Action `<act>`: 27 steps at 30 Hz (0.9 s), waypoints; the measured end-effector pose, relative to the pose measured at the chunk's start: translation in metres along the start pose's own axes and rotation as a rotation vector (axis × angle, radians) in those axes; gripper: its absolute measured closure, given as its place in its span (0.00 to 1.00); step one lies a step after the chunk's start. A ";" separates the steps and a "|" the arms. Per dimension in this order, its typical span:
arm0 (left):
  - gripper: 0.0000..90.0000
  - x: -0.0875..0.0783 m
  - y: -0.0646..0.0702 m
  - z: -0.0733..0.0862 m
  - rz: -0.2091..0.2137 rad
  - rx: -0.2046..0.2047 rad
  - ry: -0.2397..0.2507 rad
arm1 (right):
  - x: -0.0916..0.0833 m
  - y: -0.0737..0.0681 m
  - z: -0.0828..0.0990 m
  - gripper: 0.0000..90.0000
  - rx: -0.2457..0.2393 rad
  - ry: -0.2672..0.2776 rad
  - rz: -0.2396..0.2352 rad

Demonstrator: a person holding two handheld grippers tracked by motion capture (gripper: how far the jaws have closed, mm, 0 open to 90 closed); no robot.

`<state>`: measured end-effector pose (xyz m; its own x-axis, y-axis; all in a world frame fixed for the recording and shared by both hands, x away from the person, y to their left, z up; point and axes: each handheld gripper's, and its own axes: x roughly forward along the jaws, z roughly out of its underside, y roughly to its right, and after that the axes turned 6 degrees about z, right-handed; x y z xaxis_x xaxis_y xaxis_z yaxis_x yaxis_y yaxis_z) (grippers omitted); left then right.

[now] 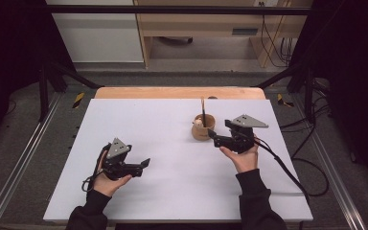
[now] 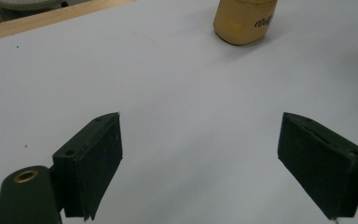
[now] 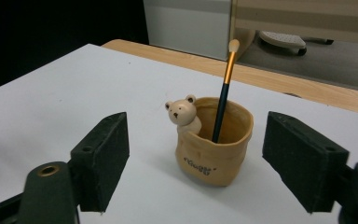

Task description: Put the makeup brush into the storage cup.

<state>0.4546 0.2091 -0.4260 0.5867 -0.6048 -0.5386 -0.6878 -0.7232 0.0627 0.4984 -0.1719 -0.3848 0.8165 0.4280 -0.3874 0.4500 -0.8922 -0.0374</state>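
The right tool (image 1: 216, 136) sits just beside the tan, sack-shaped ceramic pot with a small bear figure (image 3: 213, 145), jaws spread wide and empty. The left tool (image 1: 143, 164) rests well apart near the table's front, jaws likewise spread. The pot stands on the white table (image 1: 172, 139), holding 1 upright dark-handled brush with a gold ferrule (image 3: 223, 91). Judgement: a pot grasp appears intended; centre both pads across its walls, avoiding the bear, before closing gently.

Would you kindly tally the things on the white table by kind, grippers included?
Grippers: 2, the left gripper and the right gripper, both open.
Bear-faced tan pots: 1, the pot.
Brushes: 1, the brush standing in the pot.
Total: 4
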 end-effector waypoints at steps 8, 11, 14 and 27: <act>0.14 -0.002 -0.002 0.000 -0.001 -0.010 0.007 | -0.024 -0.001 0.009 0.13 -0.013 0.016 -0.034; 0.14 -0.004 -0.003 0.001 -0.003 -0.016 0.011 | -0.031 0.002 0.014 0.08 -0.016 -0.001 -0.035; 0.14 -0.006 -0.005 0.001 -0.006 -0.027 0.019 | -0.036 0.005 0.020 0.06 -0.017 0.000 -0.038; 0.12 -0.015 -0.012 0.005 -0.018 -0.039 0.028 | -0.063 0.024 0.050 0.03 -0.016 -0.004 -0.019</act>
<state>0.4518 0.2286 -0.4233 0.6109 -0.6002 -0.5162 -0.6601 -0.7462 0.0865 0.4398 -0.2278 -0.4072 0.8064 0.4441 -0.3906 0.4710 -0.8816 -0.0300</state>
